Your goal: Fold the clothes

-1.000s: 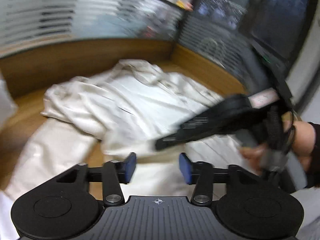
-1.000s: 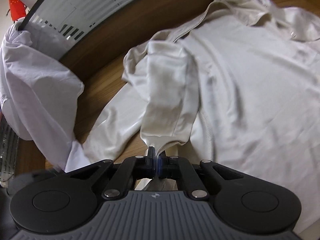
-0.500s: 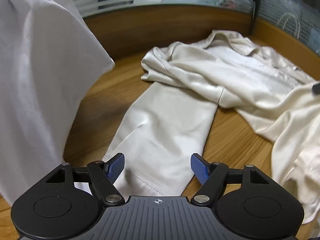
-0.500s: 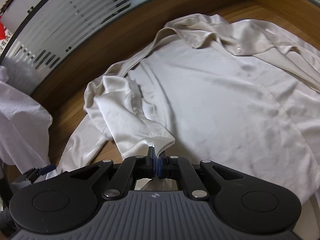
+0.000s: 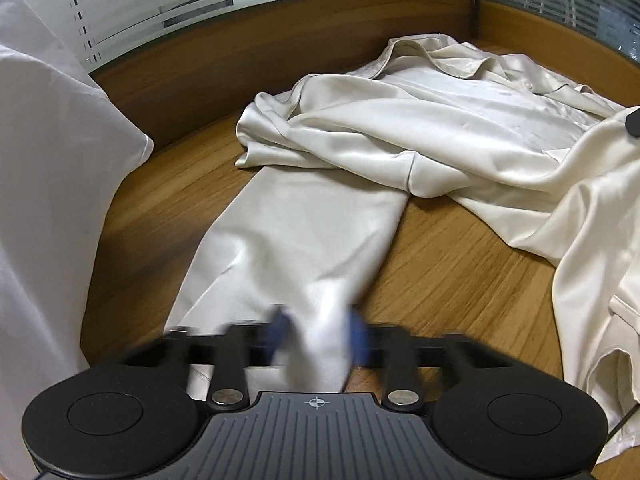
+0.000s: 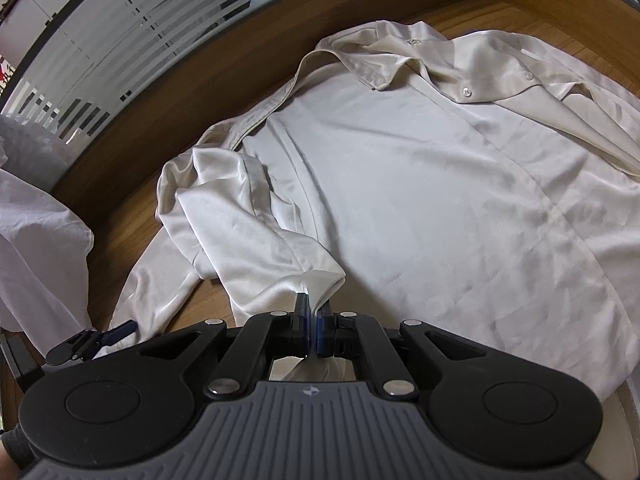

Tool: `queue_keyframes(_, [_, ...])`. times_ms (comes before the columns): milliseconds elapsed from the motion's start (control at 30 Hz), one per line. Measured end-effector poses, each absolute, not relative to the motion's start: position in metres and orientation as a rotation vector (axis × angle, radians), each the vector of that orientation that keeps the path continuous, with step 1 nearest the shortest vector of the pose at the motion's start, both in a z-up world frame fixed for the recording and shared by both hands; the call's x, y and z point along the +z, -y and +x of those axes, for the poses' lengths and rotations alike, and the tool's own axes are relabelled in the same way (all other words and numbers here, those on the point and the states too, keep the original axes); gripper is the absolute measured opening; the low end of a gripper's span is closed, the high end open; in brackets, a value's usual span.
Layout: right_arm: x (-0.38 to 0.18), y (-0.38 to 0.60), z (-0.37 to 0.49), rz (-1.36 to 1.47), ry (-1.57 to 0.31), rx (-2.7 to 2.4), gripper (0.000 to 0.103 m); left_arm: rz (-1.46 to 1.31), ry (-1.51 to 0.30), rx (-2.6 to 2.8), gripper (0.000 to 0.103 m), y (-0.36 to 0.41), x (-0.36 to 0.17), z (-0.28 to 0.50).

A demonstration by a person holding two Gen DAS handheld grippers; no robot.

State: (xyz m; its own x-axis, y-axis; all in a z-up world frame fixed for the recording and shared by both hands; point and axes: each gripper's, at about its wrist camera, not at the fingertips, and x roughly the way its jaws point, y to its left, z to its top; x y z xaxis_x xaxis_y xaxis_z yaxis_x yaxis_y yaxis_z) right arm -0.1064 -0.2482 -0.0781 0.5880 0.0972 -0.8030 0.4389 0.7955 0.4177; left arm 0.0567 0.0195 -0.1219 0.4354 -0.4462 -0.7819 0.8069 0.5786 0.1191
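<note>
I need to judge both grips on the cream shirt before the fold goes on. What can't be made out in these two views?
- Left wrist view: left tool motion-blurred, so its pads' contact with the sleeve is unclear.
- Right wrist view: the cuff disappears behind the right tool.
- Both views: the shirt hem is cut off by the frame edge.

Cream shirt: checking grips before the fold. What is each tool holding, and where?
Both hold the cream shirt: left tool the sleeve end, right tool a folded edge.
</note>
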Motion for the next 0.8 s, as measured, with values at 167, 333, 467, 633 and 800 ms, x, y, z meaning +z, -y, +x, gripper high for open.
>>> queue_keyframes(167, [-0.078,0.249,-0.107,0.644,-0.933,-0.219,0.003,0.451,-0.763,-0.668,0.004,-0.045,-0.107,0.073])
queue_keyframes(333, [-0.075,0.253,-0.108,0.632,-0.935,-0.223,0.003,0.357,-0.778,-0.457,0.004,-0.095,-0.080,0.090])
queue_keyframes(467, [-0.079,0.257,-0.110,0.611,-0.954,-0.234,0.003,0.342,-0.792,-0.304,0.004,-0.133,-0.068,0.102])
queue_keyframes(633, [-0.089,0.261,-0.113,0.562,-0.993,-0.277,0.003,0.354,-0.811,-0.147,0.004,-0.160,-0.064,0.112])
queue_keyframes(800, [-0.094,0.260,-0.116,0.517,-1.000,-0.322,0.003,0.406,-0.791,-0.055,0.004,-0.169,-0.063,0.106])
